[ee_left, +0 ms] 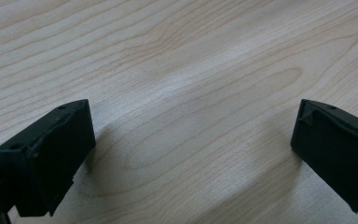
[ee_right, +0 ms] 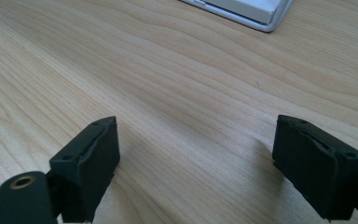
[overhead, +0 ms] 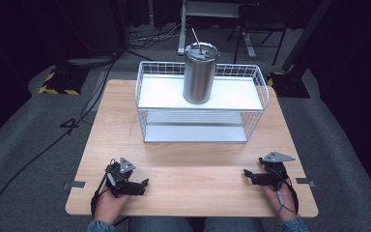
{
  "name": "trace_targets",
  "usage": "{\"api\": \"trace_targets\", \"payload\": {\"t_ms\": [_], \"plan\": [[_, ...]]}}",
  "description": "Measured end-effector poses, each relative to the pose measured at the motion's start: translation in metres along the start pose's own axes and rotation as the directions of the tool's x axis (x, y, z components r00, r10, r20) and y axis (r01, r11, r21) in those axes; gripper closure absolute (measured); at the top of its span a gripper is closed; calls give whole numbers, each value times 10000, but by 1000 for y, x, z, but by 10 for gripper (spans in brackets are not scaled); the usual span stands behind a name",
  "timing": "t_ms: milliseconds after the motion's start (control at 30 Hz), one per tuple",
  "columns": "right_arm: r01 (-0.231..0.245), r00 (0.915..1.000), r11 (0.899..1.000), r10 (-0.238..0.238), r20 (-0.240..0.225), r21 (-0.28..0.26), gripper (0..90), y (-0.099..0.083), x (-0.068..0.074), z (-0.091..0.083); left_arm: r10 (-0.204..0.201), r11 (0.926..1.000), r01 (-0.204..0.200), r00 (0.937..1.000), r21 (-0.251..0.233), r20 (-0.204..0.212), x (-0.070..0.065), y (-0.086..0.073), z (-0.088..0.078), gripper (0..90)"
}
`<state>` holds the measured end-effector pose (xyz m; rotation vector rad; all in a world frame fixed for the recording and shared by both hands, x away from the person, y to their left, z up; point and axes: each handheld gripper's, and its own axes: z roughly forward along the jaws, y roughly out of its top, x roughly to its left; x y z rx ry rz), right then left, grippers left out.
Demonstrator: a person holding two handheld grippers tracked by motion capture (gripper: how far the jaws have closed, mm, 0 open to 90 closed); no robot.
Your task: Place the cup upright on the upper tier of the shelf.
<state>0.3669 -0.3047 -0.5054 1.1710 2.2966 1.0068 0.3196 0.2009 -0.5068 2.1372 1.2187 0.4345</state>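
High view puts your steel tumbler [overhead: 199,74] upright on the far rack's [overhead: 145,121] top shelf; both claws, left [overhead: 142,185] and right [overhead: 248,174], rest spread on the near surface [overhead: 188,169]. Likely heavy, rigid, slick: grip mid-body.

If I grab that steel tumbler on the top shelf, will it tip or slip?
The tumbler is tall and narrow on the wire rack, so a high push would likely tip it. Its smooth brushed metal may slip between jaws. The straw looks loose.
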Motion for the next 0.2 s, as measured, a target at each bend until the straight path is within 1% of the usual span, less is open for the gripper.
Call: {"api": "trace_targets", "payload": {"t_ms": [200], "plan": [[0,10000,10000,0,1,0,154,0,0,0,-17,10000,17,10000,2,-12,0,0,0,1]]}}
